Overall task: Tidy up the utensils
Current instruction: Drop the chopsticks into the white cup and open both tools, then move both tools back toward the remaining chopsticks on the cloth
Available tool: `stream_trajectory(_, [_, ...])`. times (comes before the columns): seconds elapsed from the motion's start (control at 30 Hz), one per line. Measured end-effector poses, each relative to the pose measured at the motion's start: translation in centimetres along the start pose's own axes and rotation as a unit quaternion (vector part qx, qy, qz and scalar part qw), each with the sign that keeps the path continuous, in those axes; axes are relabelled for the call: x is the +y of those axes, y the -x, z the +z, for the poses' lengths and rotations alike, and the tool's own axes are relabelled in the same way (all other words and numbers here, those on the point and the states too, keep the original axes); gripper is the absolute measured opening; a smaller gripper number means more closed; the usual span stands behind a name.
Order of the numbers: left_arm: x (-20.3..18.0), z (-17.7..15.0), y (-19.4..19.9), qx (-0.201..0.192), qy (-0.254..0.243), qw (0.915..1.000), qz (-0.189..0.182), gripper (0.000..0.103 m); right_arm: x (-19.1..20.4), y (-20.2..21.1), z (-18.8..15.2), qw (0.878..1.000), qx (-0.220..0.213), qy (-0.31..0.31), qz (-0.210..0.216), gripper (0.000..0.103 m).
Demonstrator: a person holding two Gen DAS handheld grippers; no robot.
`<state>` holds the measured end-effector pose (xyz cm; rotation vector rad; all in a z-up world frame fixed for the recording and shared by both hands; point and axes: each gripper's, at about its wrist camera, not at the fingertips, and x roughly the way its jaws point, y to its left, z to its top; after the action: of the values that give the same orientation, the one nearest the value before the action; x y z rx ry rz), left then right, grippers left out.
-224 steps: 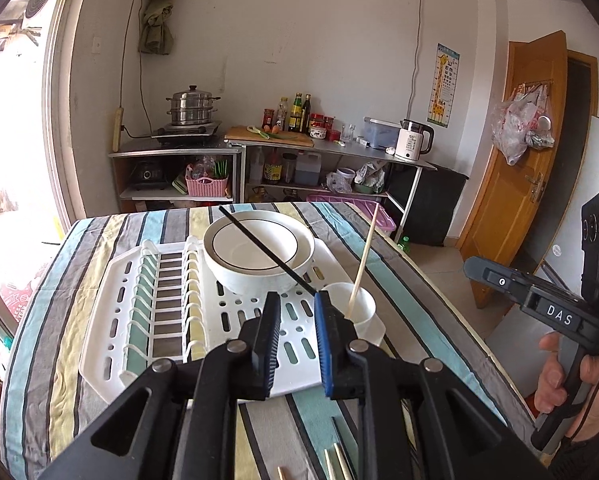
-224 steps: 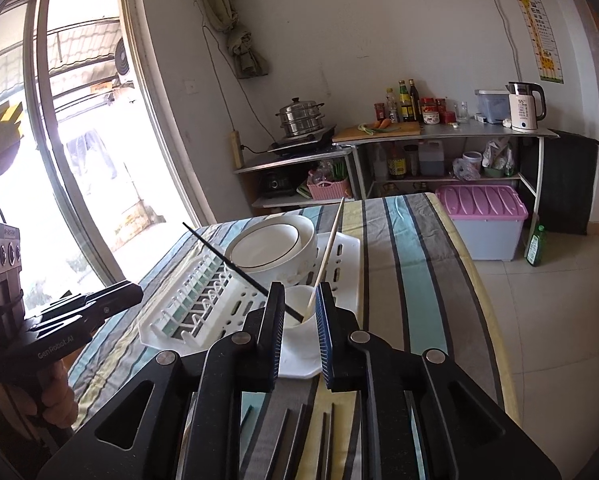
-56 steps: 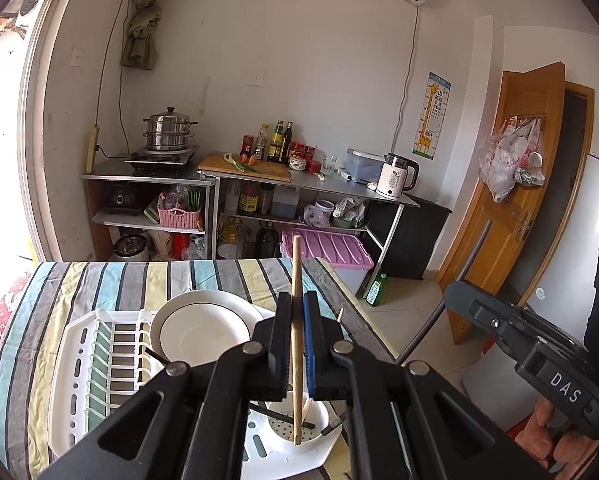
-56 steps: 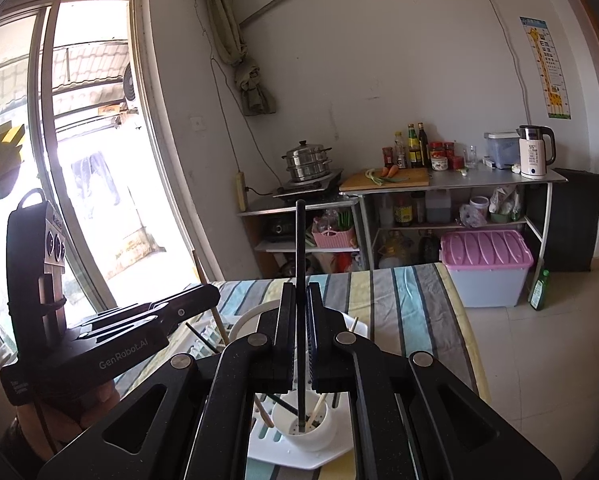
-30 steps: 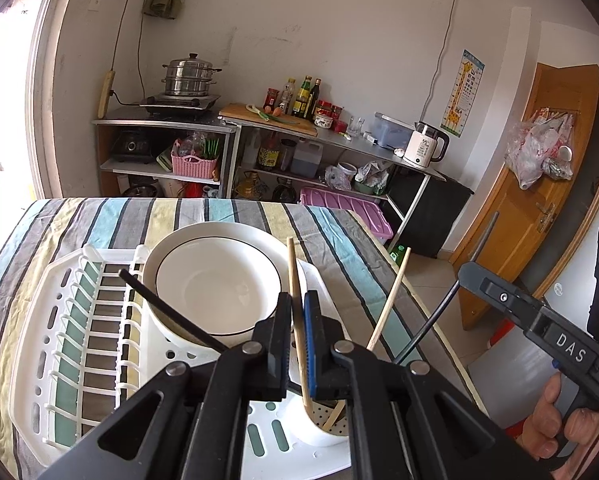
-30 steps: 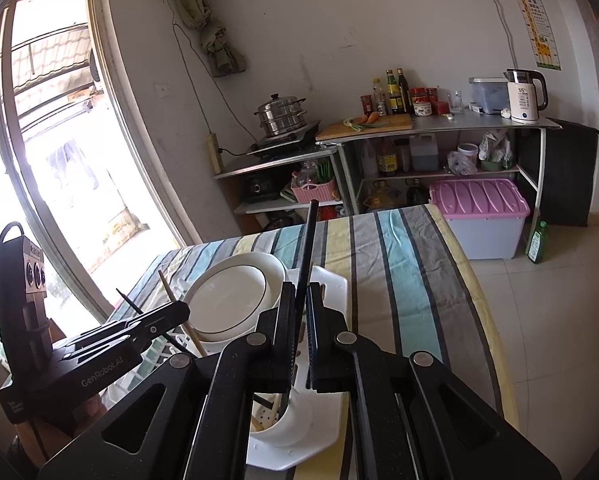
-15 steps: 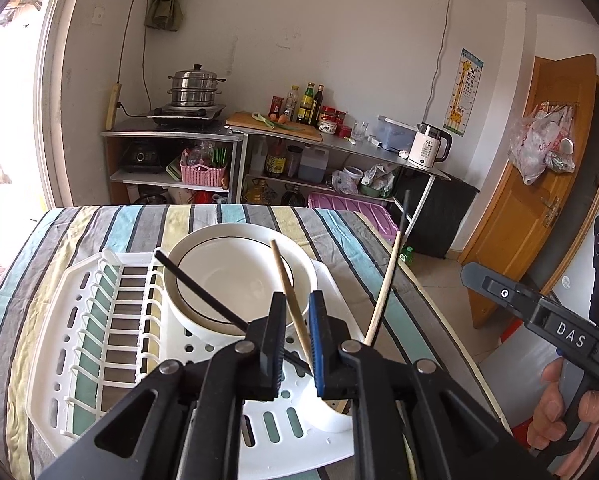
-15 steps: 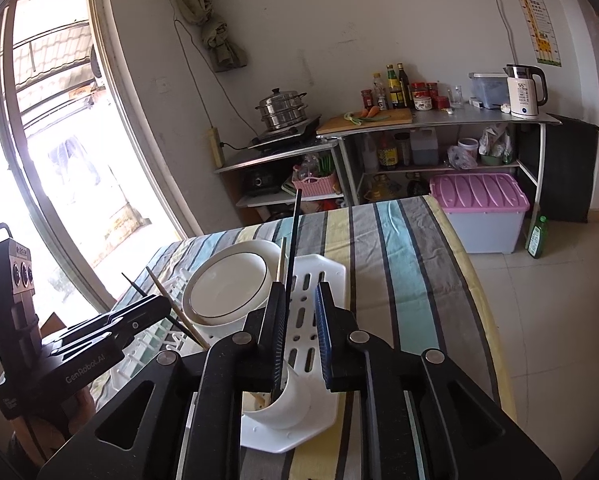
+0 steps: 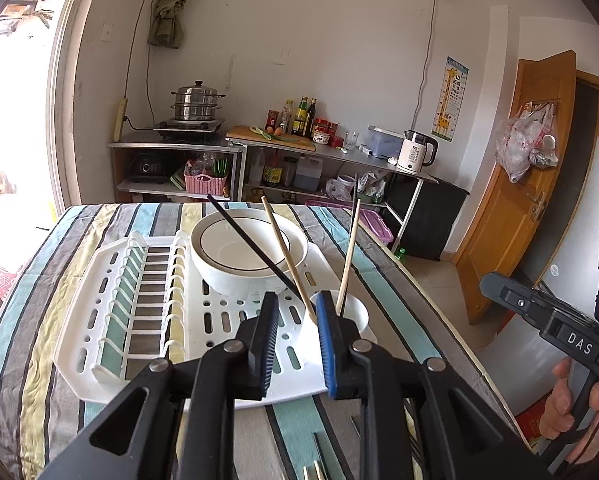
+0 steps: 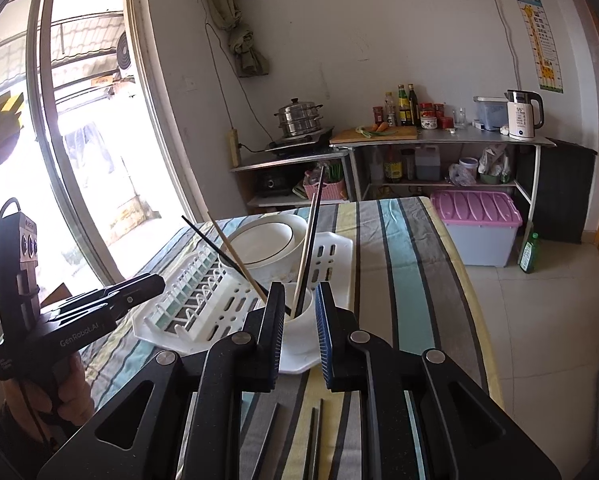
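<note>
A white utensil cup (image 9: pixel 355 314) stands at the near right corner of the white dish rack (image 9: pixel 111 304); it also shows in the right wrist view (image 10: pixel 305 312). Several chopsticks lean in it: a black one (image 9: pixel 251 246), a wooden one (image 9: pixel 285 254), another wooden one (image 9: pixel 349 252) and a black one (image 10: pixel 311 240). My left gripper (image 9: pixel 297 332) is open and empty, just in front of the cup. My right gripper (image 10: pixel 299 328) is open and empty, also just before the cup. More loose chopsticks (image 10: pixel 315 436) lie on the striped cloth under the grippers.
A white bowl (image 9: pixel 247 254) sits in the rack behind the cup. The striped table (image 10: pixel 411 264) ends at its right edge near a pink-lidded box (image 10: pixel 479 224). Kitchen shelves stand against the far wall. The right gripper shows at the right in the left view (image 9: pixel 547 320).
Both grippers let go of their chopsticks, one wooden and one black, which now stand in the cup. Both have opened and pulled back towards me.
</note>
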<state>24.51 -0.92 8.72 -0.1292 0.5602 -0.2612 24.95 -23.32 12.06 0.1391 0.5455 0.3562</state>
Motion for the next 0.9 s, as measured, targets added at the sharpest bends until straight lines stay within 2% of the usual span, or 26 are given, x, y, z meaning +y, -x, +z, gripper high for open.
stream_trajectory(0.33, [-1.2,-6.2,5.4,0.003,-0.017,0.9999,0.003,0.021,2.0,5.5,-5.7,1.0,-0.001,0.021,0.0,0.016])
stream_trajectory(0.6, [-1.6,-11.6,7.9,0.028,-0.031,0.999,0.016,0.021,2.4,7.9,-10.0,1.0,0.017,0.006,0.005,0.016])
stream_trajectory(0.9, [-1.4,-15.0,10.1,0.042,-0.023,0.9987,0.016,0.021,2.8,9.5,-13.2,0.999,0.033,0.005,-0.002,0.016])
